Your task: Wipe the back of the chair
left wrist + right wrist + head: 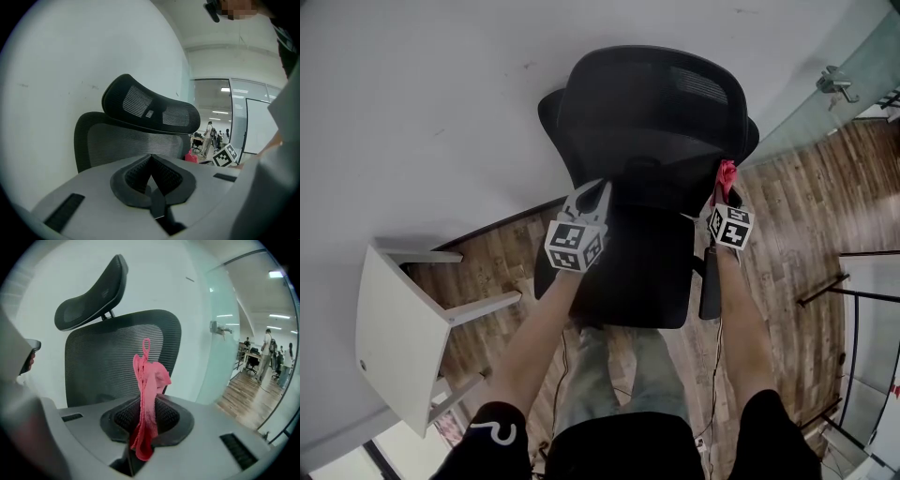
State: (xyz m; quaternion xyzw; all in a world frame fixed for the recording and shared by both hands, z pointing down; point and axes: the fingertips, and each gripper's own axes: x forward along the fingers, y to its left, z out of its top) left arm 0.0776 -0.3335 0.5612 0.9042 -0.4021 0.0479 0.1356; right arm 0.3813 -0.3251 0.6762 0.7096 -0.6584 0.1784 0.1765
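A black office chair stands against the white wall, with its mesh backrest [652, 155], headrest [661, 84] and seat [637, 272] facing me. My left gripper [598, 194] is shut and empty, just in front of the backrest's left side [136, 145]. My right gripper [724, 192] is shut on a pink cloth [727, 174] at the backrest's right edge. In the right gripper view the cloth [147, 394] sticks up from between the jaws [147, 414], a short way from the mesh [112, 362]. The left gripper view shows its own jaws [151, 176] closed, with the pink cloth [191, 156] to the right.
A white stool or small table [394, 319] stands at the left on the wooden floor. The chair's right armrest [710, 291] lies below my right gripper. A glass partition with a door handle [836, 82] is at the right. People [267, 350] stand far off in the office.
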